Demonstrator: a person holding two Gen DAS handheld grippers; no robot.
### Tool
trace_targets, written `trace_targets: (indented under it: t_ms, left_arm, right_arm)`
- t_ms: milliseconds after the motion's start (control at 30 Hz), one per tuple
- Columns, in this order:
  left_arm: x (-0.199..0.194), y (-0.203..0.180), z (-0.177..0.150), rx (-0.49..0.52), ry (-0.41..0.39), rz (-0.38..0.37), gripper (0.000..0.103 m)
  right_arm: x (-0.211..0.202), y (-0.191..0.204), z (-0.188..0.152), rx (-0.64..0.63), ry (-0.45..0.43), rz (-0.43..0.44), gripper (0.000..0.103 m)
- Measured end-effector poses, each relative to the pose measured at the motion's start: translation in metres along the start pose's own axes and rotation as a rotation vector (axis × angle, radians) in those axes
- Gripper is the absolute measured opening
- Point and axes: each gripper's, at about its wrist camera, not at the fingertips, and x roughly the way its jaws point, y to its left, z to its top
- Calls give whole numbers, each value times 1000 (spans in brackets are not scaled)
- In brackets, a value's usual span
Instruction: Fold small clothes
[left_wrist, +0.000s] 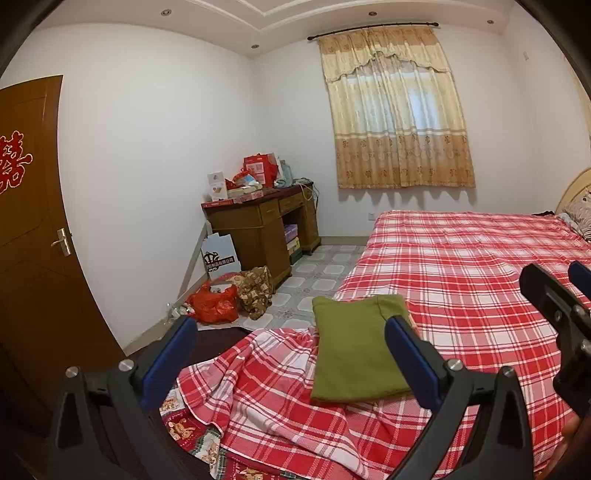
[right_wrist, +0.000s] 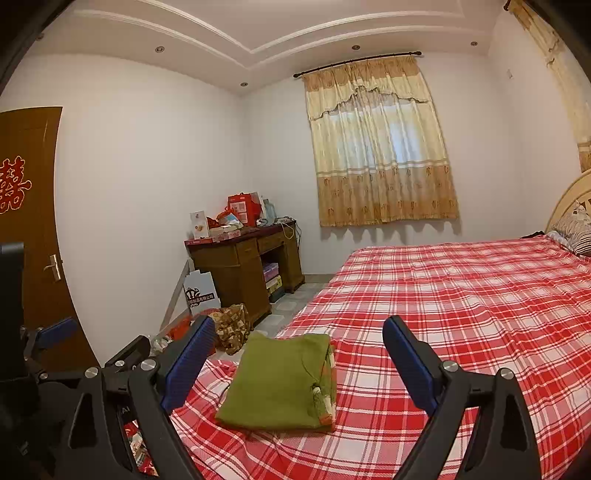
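Surroundings: I see one cluttered desk (left_wrist: 258, 221) mid-left, one red bag (left_wrist: 216, 302) on the floor lower left | path to cloth clear | count: one folded green garment (left_wrist: 354, 350) lying lower centre on plaid bedsheet (left_wrist: 461, 258) | left gripper (left_wrist: 291, 343) spread wide, empty | right gripper (right_wrist: 299, 354) wide, empty

Folded olive-green matt knit cloth garment (right_wrist: 277, 384) on red-and-white checked woven bedsheet (right_wrist: 461, 314); my claws' black matt plastic arms, ribbed blue pads (right_wrist: 190, 363); brown glossy wooden door (left_wrist: 33, 236).
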Motion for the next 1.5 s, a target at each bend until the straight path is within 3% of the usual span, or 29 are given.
trace_targets:
  t_ms: [1500]
  left_arm:
    - [1,-9,0,-10,27,8,103]
  right_arm:
    - [1,-7,-2,23,18,-7,93]
